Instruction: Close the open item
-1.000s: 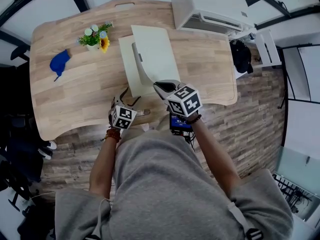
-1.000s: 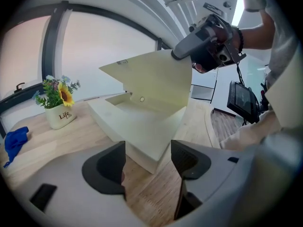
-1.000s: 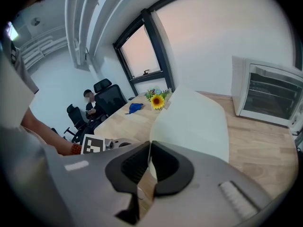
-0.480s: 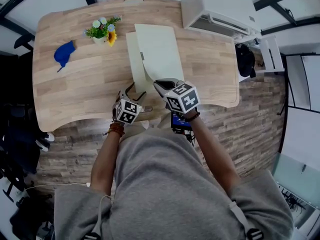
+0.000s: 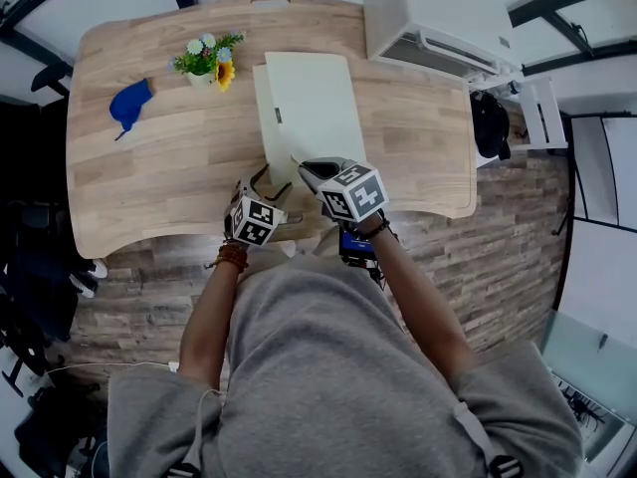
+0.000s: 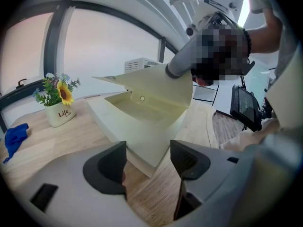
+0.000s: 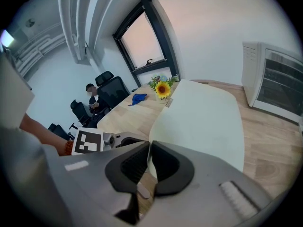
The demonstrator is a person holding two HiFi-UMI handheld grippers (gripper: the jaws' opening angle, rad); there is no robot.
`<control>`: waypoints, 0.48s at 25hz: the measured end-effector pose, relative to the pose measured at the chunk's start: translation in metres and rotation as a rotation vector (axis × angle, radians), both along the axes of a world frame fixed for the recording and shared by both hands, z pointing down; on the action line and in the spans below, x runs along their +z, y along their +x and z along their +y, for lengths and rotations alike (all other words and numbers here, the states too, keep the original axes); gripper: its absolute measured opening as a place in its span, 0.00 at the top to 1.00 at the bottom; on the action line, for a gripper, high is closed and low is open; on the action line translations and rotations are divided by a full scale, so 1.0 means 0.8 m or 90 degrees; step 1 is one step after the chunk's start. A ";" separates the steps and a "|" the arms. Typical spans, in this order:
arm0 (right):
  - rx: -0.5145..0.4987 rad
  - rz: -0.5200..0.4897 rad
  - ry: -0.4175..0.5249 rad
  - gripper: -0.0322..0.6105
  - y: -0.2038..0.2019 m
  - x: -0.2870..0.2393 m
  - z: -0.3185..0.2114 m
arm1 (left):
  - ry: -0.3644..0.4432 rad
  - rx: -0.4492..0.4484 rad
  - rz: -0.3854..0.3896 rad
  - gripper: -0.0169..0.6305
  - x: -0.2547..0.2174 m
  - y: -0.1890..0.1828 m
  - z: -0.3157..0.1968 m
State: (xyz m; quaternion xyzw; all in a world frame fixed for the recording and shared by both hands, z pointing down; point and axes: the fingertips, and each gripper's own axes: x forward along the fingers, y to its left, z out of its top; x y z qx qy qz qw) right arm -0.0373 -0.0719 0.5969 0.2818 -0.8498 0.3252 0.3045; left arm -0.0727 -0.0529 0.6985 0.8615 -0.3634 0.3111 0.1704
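Note:
A cream box (image 5: 264, 118) lies on the wooden table (image 5: 149, 187) with its hinged lid (image 5: 314, 103) partly raised over it. My right gripper (image 5: 304, 167) is shut on the lid's near edge; in the right gripper view the pads (image 7: 163, 162) pinch that thin edge (image 7: 152, 148). Its jaws have just eased open slightly, with the edge still between them. My left gripper (image 5: 259, 185) stands open at the box's near corner (image 6: 151, 160), holding nothing. The left gripper view looks under the lid (image 6: 156, 86) into the box (image 6: 137, 110).
A flower pot (image 5: 206, 65) and a blue cloth (image 5: 129, 106) sit at the table's far left. A white appliance (image 5: 438, 13) stands at the far right corner. A person sits on office chairs (image 7: 92, 103) beyond the table.
The right gripper has sunk with the lid's edge, so the lid lies lower and flatter over the box. The left gripper has stayed put.

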 end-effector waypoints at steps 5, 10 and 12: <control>-0.005 0.004 -0.013 0.91 0.000 0.010 0.001 | 0.003 -0.005 0.002 0.52 0.001 0.004 -0.001; -0.020 0.011 -0.021 0.91 -0.003 0.019 0.001 | 0.002 -0.009 0.002 0.52 0.001 0.006 0.000; -0.027 0.013 -0.025 0.91 -0.005 0.022 0.001 | 0.003 -0.010 0.002 0.52 0.000 0.006 0.000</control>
